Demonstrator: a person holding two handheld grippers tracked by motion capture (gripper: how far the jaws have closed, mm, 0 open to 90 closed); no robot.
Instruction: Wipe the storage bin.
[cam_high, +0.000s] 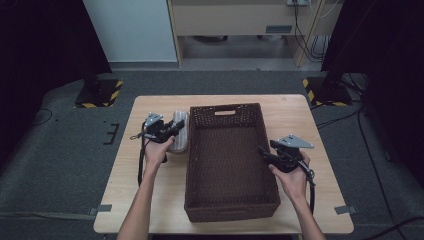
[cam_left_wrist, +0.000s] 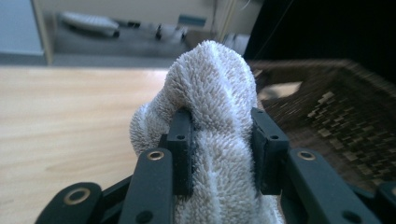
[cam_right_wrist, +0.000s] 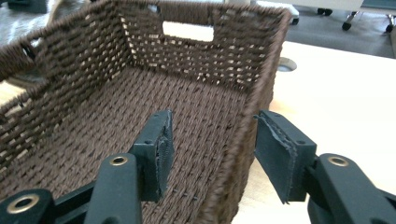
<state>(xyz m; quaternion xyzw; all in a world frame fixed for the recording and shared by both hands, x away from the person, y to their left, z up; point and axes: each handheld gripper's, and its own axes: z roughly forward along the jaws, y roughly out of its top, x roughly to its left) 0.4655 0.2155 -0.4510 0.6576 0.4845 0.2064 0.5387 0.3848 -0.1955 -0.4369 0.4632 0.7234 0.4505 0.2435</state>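
left gripper (cam_left_wrist: 222, 149): black two-jaw tool, clamped on the rolled white terry towel (cam_left_wrist: 215, 107); one pad pressed into each side of the roll; seen in the high view (cam_high: 172, 131) at the left of the table, held in the left hand (cam_high: 156, 150).
rolled white terry towel: pinched between the left jaws; top of roll bulging above the pads; in the high view (cam_high: 179, 134) lying on the light wooden table (cam_high: 125, 165), just beside the left long wall of the basket, outside it.
right gripper (cam_right_wrist: 212, 149): black two-jaw tool, jaws spread apart and astride the right wall of the basket; one pad inside the basket, one outside over the table; pads not pressed against the weave; seen in the high view (cam_high: 264, 152), held in the right hand (cam_high: 291, 176).
dark brown rectangular woven basket (cam_right_wrist: 238, 126): standing upright on the table centre (cam_high: 265, 135); handle slot cut in the far short wall; bare woven floor.
light wooden table: carries basket and towel; grey tape tabs at the near corners.
grey three-cornered plates: one on top of each gripper in the high view.
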